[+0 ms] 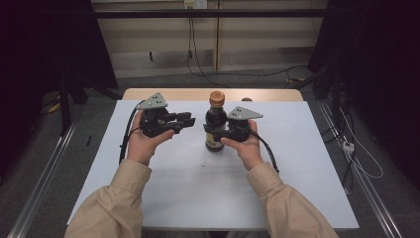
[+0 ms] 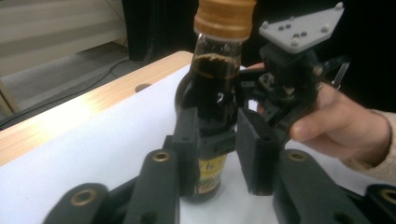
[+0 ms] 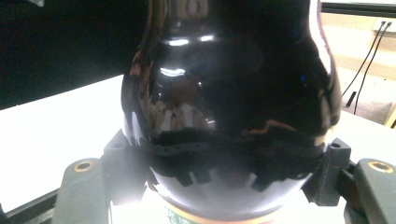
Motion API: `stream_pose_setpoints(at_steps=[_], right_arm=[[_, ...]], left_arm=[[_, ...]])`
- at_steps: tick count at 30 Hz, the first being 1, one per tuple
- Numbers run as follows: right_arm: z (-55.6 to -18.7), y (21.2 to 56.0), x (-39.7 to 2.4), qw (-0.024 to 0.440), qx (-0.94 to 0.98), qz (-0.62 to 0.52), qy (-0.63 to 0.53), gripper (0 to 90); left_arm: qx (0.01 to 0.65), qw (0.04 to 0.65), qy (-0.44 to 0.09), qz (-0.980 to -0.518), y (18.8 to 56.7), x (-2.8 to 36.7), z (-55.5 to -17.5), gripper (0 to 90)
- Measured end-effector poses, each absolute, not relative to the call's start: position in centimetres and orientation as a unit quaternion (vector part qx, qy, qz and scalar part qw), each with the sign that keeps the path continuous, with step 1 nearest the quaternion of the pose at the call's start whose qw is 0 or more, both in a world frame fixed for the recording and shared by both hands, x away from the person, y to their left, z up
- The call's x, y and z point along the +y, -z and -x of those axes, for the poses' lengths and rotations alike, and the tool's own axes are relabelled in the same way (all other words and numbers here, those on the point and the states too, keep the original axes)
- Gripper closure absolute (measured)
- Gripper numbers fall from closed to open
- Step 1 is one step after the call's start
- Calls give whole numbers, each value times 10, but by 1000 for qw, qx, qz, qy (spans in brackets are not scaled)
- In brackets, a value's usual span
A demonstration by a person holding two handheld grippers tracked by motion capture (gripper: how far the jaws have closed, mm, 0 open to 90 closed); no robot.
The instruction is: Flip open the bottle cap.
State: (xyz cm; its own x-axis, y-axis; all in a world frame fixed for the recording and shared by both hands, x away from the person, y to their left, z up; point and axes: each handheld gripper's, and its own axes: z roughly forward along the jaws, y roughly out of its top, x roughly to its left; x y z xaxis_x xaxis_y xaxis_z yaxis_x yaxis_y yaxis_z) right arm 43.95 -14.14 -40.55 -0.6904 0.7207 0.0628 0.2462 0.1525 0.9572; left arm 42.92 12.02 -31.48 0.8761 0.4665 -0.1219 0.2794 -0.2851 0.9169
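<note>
Dark glass with an orange-brown cap is what the bottle (image 1: 216,124) is made of; it is seen upright on the white sheet (image 1: 188,178) that covers the wooden table (image 1: 198,93), a little toward 12 o'clock from the sheet's centre. The right gripper (image 1: 214,132) is clamped on the lower body of the bottle from the 3 o'clock side, and in the right gripper view both black jaws are pressed against the rounded glass (image 3: 229,93). A yellow label is seen low on the bottle (image 2: 217,93) in the left gripper view.

The left gripper (image 1: 189,121) is held by the left hand (image 1: 143,141) at 9 o'clock from the bottle, near it but not touching in the high view. Its 2 jaws are apart and nothing is gripped between them; in its own view the bottle is seen beyond them. The right hand (image 2: 336,126) is also seen there.
</note>
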Motion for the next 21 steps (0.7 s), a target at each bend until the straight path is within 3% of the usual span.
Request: stream_pose_setpoints(at_steps=[21], right_arm=[[-439,406,-141,213,731,-331,-557,293]], left_arm=[[228,549,-65,-801,293,98,-443,875]])
